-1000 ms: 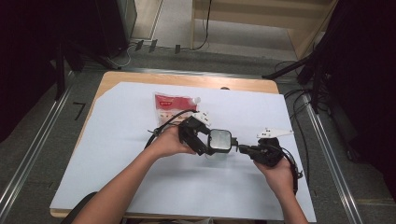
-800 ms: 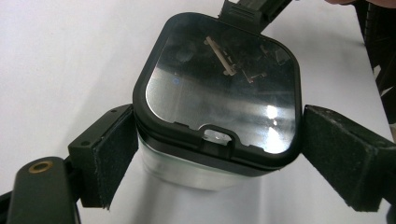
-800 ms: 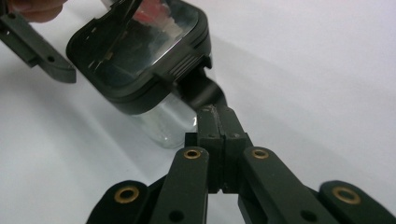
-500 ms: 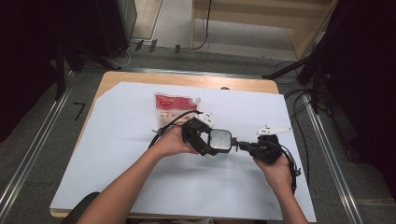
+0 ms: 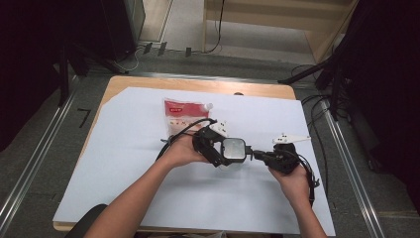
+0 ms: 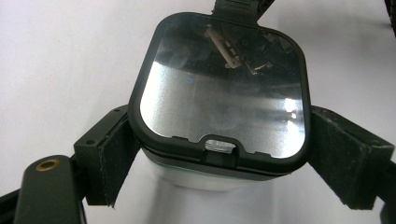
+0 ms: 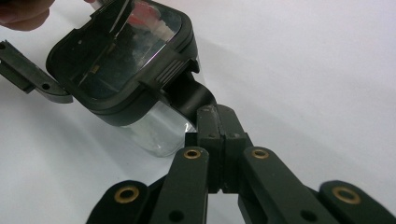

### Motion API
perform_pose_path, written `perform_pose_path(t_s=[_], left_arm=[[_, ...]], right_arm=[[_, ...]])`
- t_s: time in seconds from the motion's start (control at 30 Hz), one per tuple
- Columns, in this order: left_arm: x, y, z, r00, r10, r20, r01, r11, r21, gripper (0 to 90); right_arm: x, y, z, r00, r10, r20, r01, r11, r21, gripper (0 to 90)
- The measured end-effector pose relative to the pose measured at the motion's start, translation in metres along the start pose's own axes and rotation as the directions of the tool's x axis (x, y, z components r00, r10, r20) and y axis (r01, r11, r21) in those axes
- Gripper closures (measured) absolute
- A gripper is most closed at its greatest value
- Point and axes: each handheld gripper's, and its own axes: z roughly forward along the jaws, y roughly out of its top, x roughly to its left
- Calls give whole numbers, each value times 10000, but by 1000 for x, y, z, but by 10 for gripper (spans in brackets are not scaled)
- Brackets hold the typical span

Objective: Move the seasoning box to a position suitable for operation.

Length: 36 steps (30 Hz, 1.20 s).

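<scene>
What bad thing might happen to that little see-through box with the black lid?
1. The left tool squeezes the clear box only by its two sides, so it might slip out or twist.
2. The right tool pinches the lid's small black latch tab; a hard pull might snap it or fling the lid open.
3. The box is tilted, so anything inside might spill onto the white table cover.

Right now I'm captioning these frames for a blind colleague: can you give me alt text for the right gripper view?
The right hand-held gripper pinches shut on the black latch tab of a clear container with a black-framed lid, tilted over a white table cover. A fingertip shows top left.
</scene>
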Motion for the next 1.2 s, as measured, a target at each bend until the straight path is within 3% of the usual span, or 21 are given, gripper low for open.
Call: perform_pose_path(t_s=[0.9, 1.1, 1.2], left_arm=[[-7, 15, -10, 9997, 171, -148, -173, 9998, -129, 176], [-8, 18, -12, 9999, -1, -165, -3, 9998, -208, 174], [-7, 21, -17, 9996, -275, 69, 279, 9979, -589, 190]], right_arm=[[2, -1, 0, 10000, 5, -89, -5, 10000, 69, 900], [1, -1, 0, 9999, 5, -113, -4, 10000, 57, 900], [2, -1, 0, 9999, 4, -136, -3, 10000, 61, 900]])
